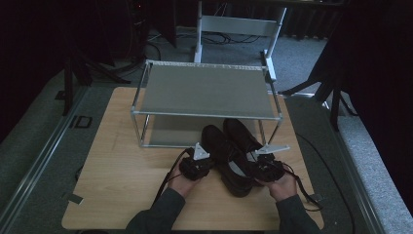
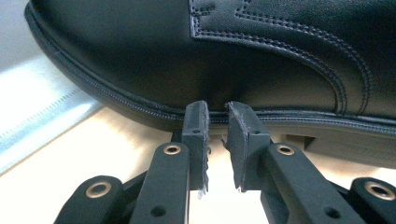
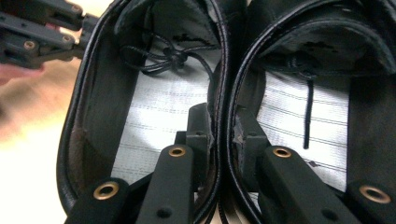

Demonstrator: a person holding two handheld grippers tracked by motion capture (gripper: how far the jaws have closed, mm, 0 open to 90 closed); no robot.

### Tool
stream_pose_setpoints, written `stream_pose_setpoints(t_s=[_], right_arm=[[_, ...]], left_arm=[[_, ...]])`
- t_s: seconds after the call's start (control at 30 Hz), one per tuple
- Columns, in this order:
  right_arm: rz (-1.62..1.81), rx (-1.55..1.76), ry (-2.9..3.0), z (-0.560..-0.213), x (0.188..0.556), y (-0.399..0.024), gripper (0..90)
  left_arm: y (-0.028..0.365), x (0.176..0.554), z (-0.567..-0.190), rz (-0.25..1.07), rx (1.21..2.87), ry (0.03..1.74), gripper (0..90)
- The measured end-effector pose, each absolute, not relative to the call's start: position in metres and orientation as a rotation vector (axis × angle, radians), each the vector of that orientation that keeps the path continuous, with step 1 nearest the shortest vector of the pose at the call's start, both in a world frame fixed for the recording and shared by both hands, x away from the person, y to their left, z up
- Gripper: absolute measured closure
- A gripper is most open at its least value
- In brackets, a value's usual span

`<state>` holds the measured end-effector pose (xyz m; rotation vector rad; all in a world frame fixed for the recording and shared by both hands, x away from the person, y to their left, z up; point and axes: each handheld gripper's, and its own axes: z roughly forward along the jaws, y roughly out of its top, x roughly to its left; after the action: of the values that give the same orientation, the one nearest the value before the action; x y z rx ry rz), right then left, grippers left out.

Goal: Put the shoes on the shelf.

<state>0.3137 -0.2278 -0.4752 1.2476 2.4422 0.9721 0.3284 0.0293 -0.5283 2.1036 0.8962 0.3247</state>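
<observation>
Pinching the two black shoes' (image 3: 224, 93) adjoining inner walls, the right gripper (image 3: 223, 130) held both, while the left gripper's (image 2: 217, 114) narrowly parted fingers (image 2: 196, 126) touched one sole edge.

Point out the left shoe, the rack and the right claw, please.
Left shoe (image 1: 221, 151): high view, on its upper.
Rack (image 1: 204, 90): high view, on the bare top shelf.
Right claw (image 3: 223, 123): right gripper view, between its fingertips, which pinch the two shoes' inner collars together.

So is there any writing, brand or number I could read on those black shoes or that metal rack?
None can be read. The shoes show plain black leather and stitching; dark marks on the insole are too blurred to read. The rack bears no label.
</observation>
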Motion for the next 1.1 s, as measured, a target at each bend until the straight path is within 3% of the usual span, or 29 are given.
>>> stream_pose_setpoints(t_s=[0.2,0.47,0.8,0.93,1.1], right_arm=[[0.991,1.350,2.384,-0.480,0.327,-0.224,79.7],[0.982,1.391,2.349,-0.480,0.334,-0.218,79.9],[0.956,1.398,2.300,-0.480,0.343,-0.197,80.4],[0.948,1.398,2.293,-0.480,0.347,-0.190,80.4],[0.960,1.406,2.284,-0.479,0.352,-0.180,80.3]], left_arm=[[0.033,0.346,-0.529,0.321,2.081,0.937,77.3],[0.037,0.340,-0.525,0.296,2.034,0.960,74.0],[0.026,0.305,-0.512,0.266,2.028,0.890,60.7],[0.017,0.289,-0.512,0.280,2.047,0.863,59.4],[0.009,0.287,-0.518,0.352,2.089,0.896,47.2]])
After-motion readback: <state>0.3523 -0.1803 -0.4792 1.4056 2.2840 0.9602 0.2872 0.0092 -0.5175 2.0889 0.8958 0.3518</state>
